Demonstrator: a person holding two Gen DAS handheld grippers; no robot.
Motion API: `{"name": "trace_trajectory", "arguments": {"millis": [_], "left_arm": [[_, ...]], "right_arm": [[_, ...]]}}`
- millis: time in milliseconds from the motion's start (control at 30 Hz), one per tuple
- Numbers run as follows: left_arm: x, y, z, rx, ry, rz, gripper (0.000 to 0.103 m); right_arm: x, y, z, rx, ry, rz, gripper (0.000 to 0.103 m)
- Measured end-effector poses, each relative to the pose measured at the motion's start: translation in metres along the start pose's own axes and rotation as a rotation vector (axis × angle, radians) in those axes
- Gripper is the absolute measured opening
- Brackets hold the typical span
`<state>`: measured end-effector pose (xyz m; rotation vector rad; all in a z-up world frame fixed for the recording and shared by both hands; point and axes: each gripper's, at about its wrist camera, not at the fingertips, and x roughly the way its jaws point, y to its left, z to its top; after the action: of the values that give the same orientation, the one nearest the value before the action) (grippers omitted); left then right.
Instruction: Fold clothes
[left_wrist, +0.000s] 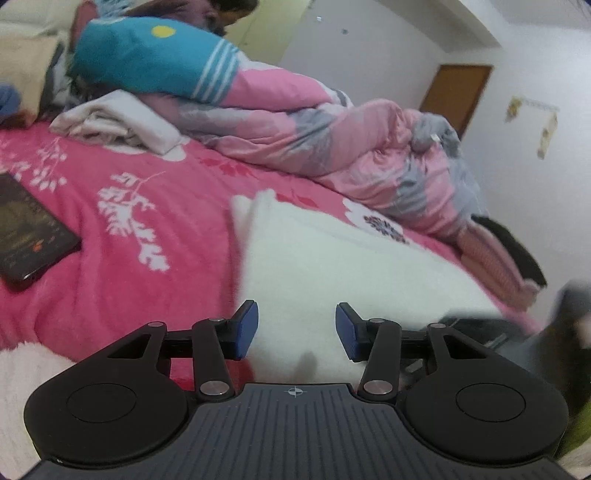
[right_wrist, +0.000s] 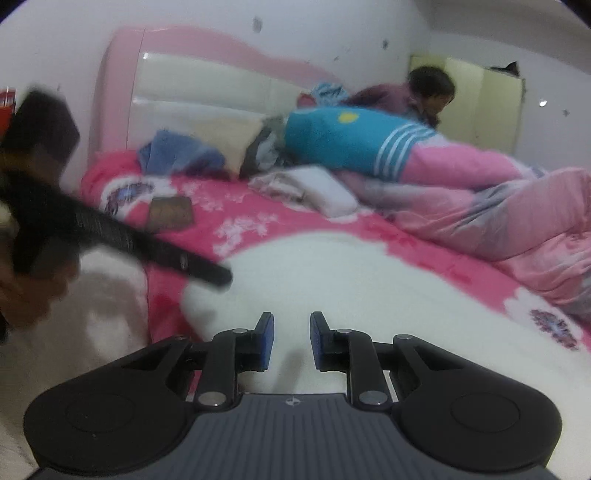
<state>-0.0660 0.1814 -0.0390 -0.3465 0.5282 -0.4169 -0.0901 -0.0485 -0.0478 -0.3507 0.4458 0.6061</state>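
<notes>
A white fluffy garment (left_wrist: 332, 266) lies spread on the pink flowered bed sheet (left_wrist: 110, 295). My left gripper (left_wrist: 296, 328) hovers low over the garment's near left edge. Its blue pads (left_wrist: 248, 326) stand well apart, with only garment showing behind the gap. In the right wrist view the same garment (right_wrist: 351, 288) fills the foreground. My right gripper (right_wrist: 291, 339) sits over the garment's near edge, its pads (right_wrist: 266, 341) a narrow gap apart and not seen pressing on the cloth. The left gripper (right_wrist: 221, 276) shows there as a blurred black bar reaching the garment's left side.
A dark book (left_wrist: 33, 229) lies on the sheet to the left. A folded white cloth pile (left_wrist: 118, 122) sits further back. A bunched pink and grey quilt (left_wrist: 351, 147) runs along the far side, with a person in a teal top (right_wrist: 351, 144) leaning on it. The headboard (right_wrist: 203, 85) closes the bed's end.
</notes>
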Motion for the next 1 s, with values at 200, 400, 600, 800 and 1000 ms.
{"name": "trace_trajectory", "arguments": {"millis": [200, 400, 600, 800, 1000], "left_arm": [[-0.012, 0.011, 0.01, -0.025, -0.023, 0.025, 0.049], [-0.019, 0.015, 0.019, -0.05, -0.068, 0.045, 0.052], [-0.011, -0.002, 0.032, 0.018, -0.085, 0.021, 0.056], [0.028, -0.042, 0.04, 0.135, -0.036, -0.016, 0.06], [0.079, -0.047, 0.022, 0.201, 0.069, 0.166, 0.061]], "right_arm": [[-0.013, 0.007, 0.019, 0.013, -0.047, 0.008, 0.023], [0.026, 0.031, 0.004, -0.053, -0.058, 0.07, 0.024], [-0.007, 0.009, 0.025, -0.004, -0.064, 0.005, 0.024], [-0.045, -0.07, 0.019, 0.198, -0.085, -0.327, 0.025], [-0.025, -0.11, -0.021, 0.316, 0.063, -0.442, 0.027]]}}
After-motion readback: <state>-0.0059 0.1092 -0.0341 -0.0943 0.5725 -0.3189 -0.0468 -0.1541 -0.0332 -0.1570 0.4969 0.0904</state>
